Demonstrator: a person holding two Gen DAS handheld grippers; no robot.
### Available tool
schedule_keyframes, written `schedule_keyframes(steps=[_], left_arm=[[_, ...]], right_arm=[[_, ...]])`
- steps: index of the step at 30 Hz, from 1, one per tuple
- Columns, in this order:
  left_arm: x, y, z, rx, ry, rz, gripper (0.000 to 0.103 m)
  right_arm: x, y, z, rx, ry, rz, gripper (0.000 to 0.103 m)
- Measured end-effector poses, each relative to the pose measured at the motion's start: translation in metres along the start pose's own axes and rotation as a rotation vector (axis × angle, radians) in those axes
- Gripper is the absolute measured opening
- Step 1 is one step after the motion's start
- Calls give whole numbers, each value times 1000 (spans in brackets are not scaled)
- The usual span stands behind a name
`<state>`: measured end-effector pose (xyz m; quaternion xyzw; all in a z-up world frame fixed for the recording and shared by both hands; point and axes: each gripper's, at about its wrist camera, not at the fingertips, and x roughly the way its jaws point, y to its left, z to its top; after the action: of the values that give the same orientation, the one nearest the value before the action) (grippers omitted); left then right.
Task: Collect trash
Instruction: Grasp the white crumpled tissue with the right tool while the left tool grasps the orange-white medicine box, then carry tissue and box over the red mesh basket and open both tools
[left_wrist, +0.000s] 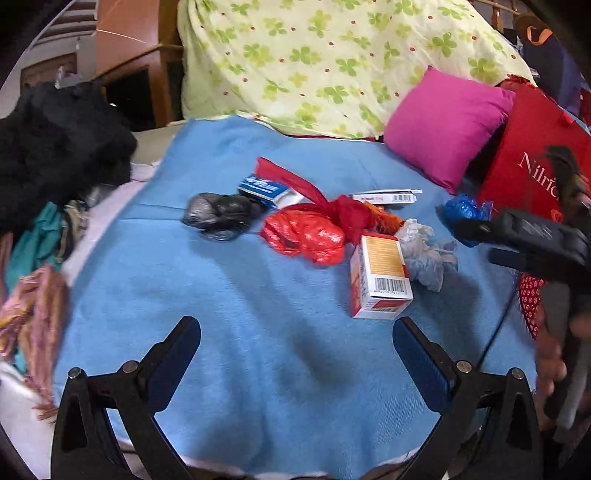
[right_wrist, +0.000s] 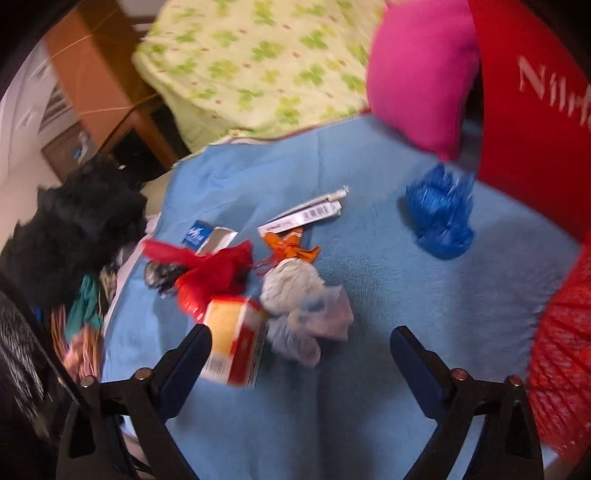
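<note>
Blue blanket fills the left wrist view, with the trash heaped near its centre. The left gripper points down at a slant over bare blanket, its jaws wide and nothing between them. A box lies at 1 o'clock of it, just beyond the right finger. Past the box lie a red bag at 12 o'clock, a black bag at 11 and a grey wad at 1. At 3 o'clock the right gripper reaches in from the edge beside a blue bag, a hand blurred below it.

In the right wrist view, which is blurred, the right gripper also slants down, jaws wide and empty. The box sits just beside its left finger at 9 o'clock, whether touching I cannot tell. The grey wad lies at 12 o'clock, the blue bag at 1, near a pink pillow.
</note>
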<state>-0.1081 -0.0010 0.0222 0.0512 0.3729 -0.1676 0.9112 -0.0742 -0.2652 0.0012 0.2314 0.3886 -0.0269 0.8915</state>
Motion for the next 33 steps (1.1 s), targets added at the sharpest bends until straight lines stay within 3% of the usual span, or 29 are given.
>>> schedule_keyframes(steps=[2, 9, 10, 13, 15, 16, 26, 28, 33], left_arm=[[10, -3, 1, 4, 5, -33, 103], [32, -24, 7, 57, 19, -153, 103], [35, -28, 9, 62, 25, -168, 103], [47, -35, 15, 80, 39, -175, 103], [55, -36, 19, 88, 50, -170, 103], [58, -37, 20, 90, 57, -171, 103], [69, -55, 26, 103, 66, -237, 98], [75, -58, 29, 102, 68, -247, 90], [97, -57, 31, 62, 135, -262, 56]], right_arm=[[17, -2, 11, 14, 28, 23, 88], [63, 6, 38, -3, 112, 49, 87], [70, 7, 40, -5, 135, 50, 83], [86, 6, 37, 9, 198, 64, 55], [92, 4, 33, 16, 225, 63, 52], [91, 4, 32, 17, 221, 74, 43], [15, -8, 38, 18, 22, 114, 39], [-5, -10, 38, 17, -34, 125, 39], [-58, -10, 31, -4, -154, 144, 39]])
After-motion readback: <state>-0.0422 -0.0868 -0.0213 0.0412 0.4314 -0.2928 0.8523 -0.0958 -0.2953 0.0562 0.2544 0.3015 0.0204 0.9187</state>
